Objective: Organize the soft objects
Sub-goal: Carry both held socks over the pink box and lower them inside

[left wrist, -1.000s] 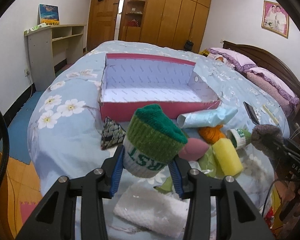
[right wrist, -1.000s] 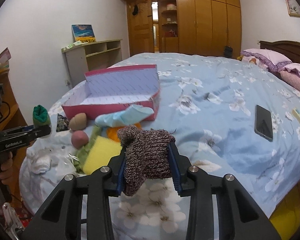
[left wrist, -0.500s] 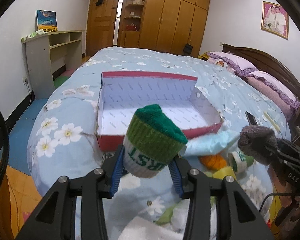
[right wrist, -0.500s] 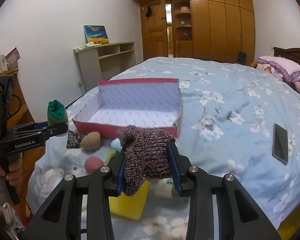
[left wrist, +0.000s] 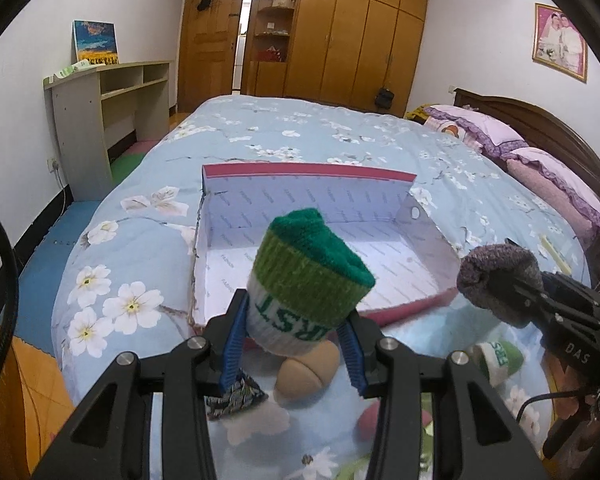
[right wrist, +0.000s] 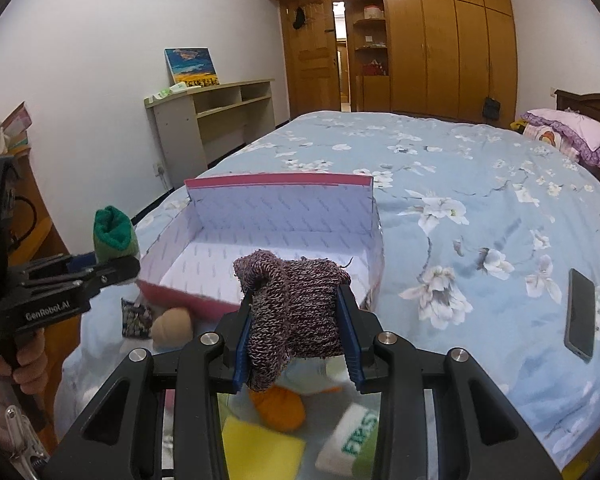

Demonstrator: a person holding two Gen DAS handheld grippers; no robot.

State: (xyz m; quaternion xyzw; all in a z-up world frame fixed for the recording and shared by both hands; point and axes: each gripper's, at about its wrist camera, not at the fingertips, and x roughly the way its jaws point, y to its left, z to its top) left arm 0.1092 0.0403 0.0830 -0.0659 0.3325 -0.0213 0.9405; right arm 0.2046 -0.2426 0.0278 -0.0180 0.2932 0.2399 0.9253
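Observation:
My left gripper (left wrist: 296, 344) is shut on a rolled green and white sock (left wrist: 306, 280), held above the near edge of the open pink box (left wrist: 308, 170). My right gripper (right wrist: 296, 330) is shut on a rolled purple-grey knit sock (right wrist: 296, 304), just in front of the same box (right wrist: 280, 180), whose white inside holds nothing. Each gripper shows in the other's view: the left gripper (right wrist: 100, 268) with its green sock (right wrist: 112, 236), the right one (left wrist: 512, 304) with the knit sock (left wrist: 496, 272). Below lie a tan egg-shaped sponge (left wrist: 308, 368), a second green and white sock (right wrist: 352, 440), an orange ball (right wrist: 278, 406) and a yellow sponge (right wrist: 260, 448).
The box sits on a bed with a blue floral cover (right wrist: 460, 184). A black phone (right wrist: 580, 314) lies at the right. A small patterned pouch (right wrist: 134, 318) and a pink sponge (left wrist: 370, 422) rest near the bed's front edge. A person's hand (right wrist: 24, 360) holds the left gripper's handle.
Both grippers have moved forward and a little up toward the pink box, each still holding its sock. The pile of soft things now lies beneath the fingers.

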